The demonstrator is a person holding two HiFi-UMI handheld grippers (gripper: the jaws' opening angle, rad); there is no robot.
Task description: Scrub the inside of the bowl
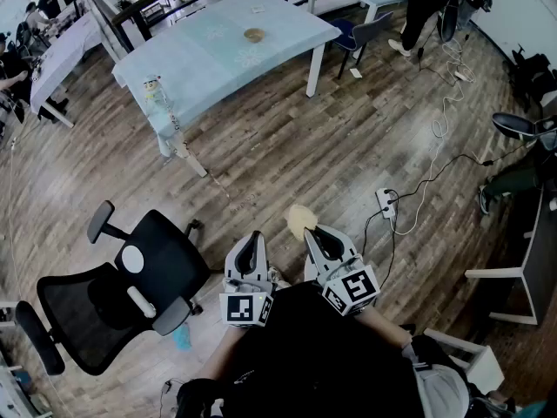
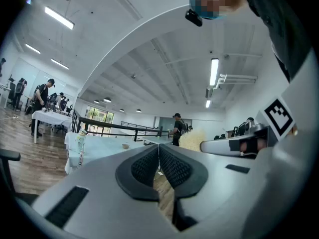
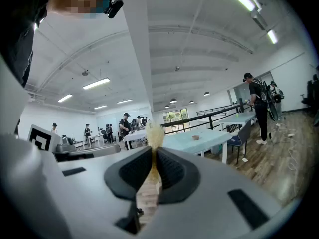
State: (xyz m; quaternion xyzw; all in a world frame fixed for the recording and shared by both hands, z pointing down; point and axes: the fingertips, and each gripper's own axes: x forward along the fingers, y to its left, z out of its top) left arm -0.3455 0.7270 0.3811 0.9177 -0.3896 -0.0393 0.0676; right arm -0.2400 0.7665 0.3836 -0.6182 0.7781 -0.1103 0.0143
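While the bowl (image 1: 253, 35) sits small and brown near the middle of the pale blue tabletop (image 1: 209, 68), well apart from both grippers and too far off to show any contents, the right gripper (image 1: 315, 232) is clenched on a pale yellow fibrous scrubber (image 1: 300, 219), whose tuft sticks out past the jaw tips. The left gripper (image 1: 252, 236) is closed, pads together, with nothing between them. Both are held close to the person (image 1: 322, 364) above the wooden floor (image 1: 287, 146). A small bottle (image 1: 154, 90) stands at the tabletop's near corner, and a black office chair (image 1: 130, 277) stands to the left.
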